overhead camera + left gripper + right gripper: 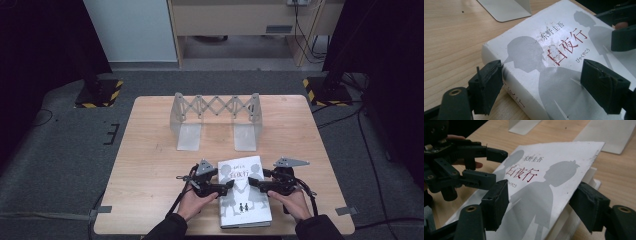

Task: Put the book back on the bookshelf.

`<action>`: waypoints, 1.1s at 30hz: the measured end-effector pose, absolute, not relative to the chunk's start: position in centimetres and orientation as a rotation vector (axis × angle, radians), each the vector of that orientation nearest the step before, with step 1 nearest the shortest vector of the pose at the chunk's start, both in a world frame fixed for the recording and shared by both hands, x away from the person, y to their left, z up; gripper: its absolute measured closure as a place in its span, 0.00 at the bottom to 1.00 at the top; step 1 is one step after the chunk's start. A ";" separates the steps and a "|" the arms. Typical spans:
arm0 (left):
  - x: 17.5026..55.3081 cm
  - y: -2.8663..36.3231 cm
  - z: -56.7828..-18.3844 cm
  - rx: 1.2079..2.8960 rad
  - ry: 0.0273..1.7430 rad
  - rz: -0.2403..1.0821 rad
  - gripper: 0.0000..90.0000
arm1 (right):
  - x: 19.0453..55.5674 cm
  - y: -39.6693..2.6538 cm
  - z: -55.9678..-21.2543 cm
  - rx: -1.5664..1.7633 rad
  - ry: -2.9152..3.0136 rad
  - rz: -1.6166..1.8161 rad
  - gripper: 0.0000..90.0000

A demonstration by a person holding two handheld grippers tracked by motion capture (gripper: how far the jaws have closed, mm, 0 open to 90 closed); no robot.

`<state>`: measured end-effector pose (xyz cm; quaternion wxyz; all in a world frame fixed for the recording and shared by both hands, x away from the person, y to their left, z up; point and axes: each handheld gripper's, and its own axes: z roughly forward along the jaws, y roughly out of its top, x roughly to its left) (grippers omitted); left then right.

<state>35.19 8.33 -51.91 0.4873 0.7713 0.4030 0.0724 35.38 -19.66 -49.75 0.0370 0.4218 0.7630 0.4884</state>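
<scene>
The fingers (pixel 495 203) of the right gripper (pixel 256 183) are parted around the lifted front cover of the book (pixel 243 191) — one above, one beneath; whether the pads press cannot be told. The left gripper (pixel 226 186) straddles the spine edge, jaws apart, the outer pad touching the spine. The book is laid on the table (pixel 150 165), long axis running away from the person — bookend rack (pixel 216 120) well beyond

Black fingers (pixel 486 87), dark sleeves (pixel 167 229)
</scene>
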 end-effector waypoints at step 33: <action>35.0 9.3 -51.8 1.893 0.974 0.199 0.16 | 35.9 -18.5 -49.2 1.362 2.408 1.497 0.49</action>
